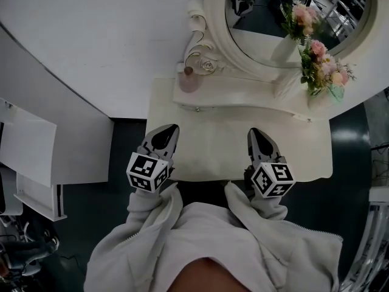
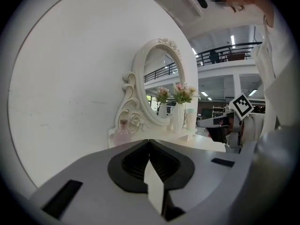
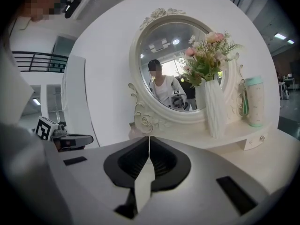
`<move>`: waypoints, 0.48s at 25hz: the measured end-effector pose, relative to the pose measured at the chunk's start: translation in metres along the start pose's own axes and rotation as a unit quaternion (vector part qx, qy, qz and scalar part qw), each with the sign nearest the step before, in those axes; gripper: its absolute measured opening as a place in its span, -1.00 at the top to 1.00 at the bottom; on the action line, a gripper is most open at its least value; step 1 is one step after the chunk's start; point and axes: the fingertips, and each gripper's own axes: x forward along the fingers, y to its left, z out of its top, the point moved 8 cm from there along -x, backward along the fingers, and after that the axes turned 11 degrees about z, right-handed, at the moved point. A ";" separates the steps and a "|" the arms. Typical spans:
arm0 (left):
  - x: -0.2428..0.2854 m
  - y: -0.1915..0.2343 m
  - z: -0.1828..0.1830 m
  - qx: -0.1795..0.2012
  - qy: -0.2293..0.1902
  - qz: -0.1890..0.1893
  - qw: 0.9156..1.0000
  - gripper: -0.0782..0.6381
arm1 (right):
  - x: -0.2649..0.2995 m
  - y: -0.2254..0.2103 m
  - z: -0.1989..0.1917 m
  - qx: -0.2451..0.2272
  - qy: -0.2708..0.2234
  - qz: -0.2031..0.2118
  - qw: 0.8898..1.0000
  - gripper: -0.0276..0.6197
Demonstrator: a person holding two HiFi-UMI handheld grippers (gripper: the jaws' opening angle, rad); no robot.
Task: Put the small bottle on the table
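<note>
White vanity tabletop (image 1: 213,145) against a white curved wall, dark floor round it. One oval mirror (image 1: 292,11) with a carved frame stands on a raised shelf (image 1: 243,96) at the back.

One small bottle (image 1: 189,79) (pink, darker cap) stands upright on that shelf at the mirror's left foot, just beside the carved rose. It also shows in the left gripper view (image 2: 123,130).

One white vase (image 3: 215,109) of pink flowers stands at the mirror's right foot. One mint cup (image 3: 255,108) stands past it, farther from the mirror.

Two claws:
- Left claw (image 1: 165,132) has its jaws together, nothing between them.
- Right claw (image 1: 258,137) is the same, closed on nothing.
- Both hover over the tabletop in front of the mirror, well apart from the bottle.

Print: square black-and-white markers on the two cubes. The mirror reflects a person in a pale hoodie.
</note>
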 end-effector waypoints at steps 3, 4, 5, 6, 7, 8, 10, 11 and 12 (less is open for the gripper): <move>0.000 0.001 0.000 -0.001 -0.003 0.004 1.000 0.73 | -0.002 0.000 0.001 -0.008 -0.003 -0.007 1.000 0.81; 0.000 0.001 0.000 -0.001 -0.004 0.005 1.000 0.73 | -0.003 0.000 0.001 -0.008 -0.002 -0.009 1.000 0.81; 0.000 0.002 0.000 -0.002 -0.004 0.007 1.000 0.73 | -0.004 0.001 0.000 -0.009 -0.001 -0.011 1.000 0.81; 0.001 0.002 0.000 -0.003 -0.005 0.009 1.000 0.73 | -0.004 0.000 0.000 -0.011 0.000 -0.012 1.000 0.81; 0.001 0.002 0.000 -0.005 -0.007 0.011 1.000 0.73 | -0.005 0.000 -0.001 -0.012 0.000 -0.014 1.000 0.81; 0.002 0.002 0.000 -0.006 -0.009 0.013 1.000 0.73 | -0.006 -0.001 -0.001 -0.012 0.000 -0.015 1.000 0.81; 0.003 0.001 0.000 -0.007 -0.013 0.019 1.000 0.73 | -0.006 -0.002 0.000 -0.008 -0.003 -0.014 1.000 0.81; 0.004 0.001 0.000 -0.007 -0.014 0.023 1.000 0.73 | -0.006 -0.001 0.001 -0.006 -0.005 -0.014 1.000 0.81; 0.005 0.000 0.000 -0.005 -0.015 0.025 1.000 0.73 | -0.006 -0.001 0.001 -0.008 -0.005 -0.013 1.000 0.81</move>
